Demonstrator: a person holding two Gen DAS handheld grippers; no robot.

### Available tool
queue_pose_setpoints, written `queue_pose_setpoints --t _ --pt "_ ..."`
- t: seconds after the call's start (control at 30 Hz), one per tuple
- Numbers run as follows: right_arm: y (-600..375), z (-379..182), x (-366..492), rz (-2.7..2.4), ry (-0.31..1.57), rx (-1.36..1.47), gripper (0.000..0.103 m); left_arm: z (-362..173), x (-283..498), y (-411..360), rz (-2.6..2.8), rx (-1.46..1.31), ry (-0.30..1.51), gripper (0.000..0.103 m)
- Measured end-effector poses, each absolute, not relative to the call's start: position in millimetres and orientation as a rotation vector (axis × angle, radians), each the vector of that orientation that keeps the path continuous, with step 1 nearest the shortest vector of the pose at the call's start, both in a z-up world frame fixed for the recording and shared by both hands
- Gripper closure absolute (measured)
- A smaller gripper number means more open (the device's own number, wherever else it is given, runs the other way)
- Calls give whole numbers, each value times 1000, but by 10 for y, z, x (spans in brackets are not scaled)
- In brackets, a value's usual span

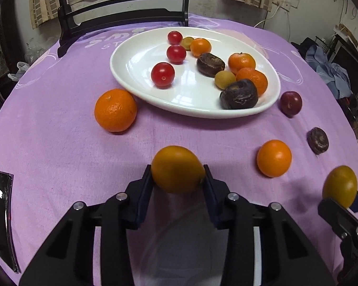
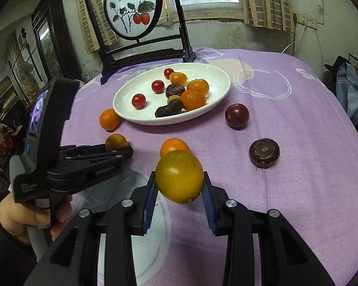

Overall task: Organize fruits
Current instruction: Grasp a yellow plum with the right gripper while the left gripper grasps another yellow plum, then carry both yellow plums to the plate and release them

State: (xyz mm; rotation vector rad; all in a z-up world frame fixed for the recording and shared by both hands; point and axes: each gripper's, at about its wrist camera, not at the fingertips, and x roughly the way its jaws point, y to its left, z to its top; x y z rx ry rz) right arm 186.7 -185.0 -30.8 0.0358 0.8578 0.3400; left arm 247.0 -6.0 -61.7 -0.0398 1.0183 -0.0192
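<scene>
Both of your tools are loaded. Your left gripper is clamped on a smooth yellow-orange oval fruit, and your right gripper is clamped on a larger yellow-green oval fruit, its stem end pointing down toward you. Both fruits appear lifted clear of the lilac cloth-covered table.

What matters next is the white oval ceramic plate. It lies straight ahead of and beyond both grippers, already holding red cherry tomatoes, mandarins and dark wrinkled fruits. Its long axis runs from near right to far left across your view. Your left gripper looks the nearer one, with a large bright orange mandarin just beside the plate's near left rim. The bare white patch lies on the plate's left half; I judge that the safer landing spot.

Loose on the cloth remain a small orange mandarin, a dark red round plum and a dark brown flat wrinkled fruit
</scene>
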Motion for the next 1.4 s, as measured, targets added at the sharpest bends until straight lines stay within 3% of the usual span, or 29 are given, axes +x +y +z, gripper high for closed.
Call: queue_pose_setpoints --t 0.37,0.7,1.13,1.17,1.2,1.27,1.4 --pt "-1761 -396 1904 343 864 -5 66 -321 2166 19 -63 39 966 64" --pt "-1575 149 2300 385 749 -40 66 171 2622 95 -66 63 840 64" --pt "-1283 -168 3390 391 826 5 66 -187 3669 285 -14 19 926 63" --pt "-1305 -204 3456 390 834 33 66 -209 3712 299 -12 9 934 61" --pt "-1318 -219 3487 386 835 46 58 -205 3727 313 -10 -5 930 44" --pt "-1369 -210 3500 365 810 63 48 -148 3711 339 21 -21 890 21" --pt "-1496 -168 3389 379 786 110 46 -32 3587 358 16 -54 856 19"
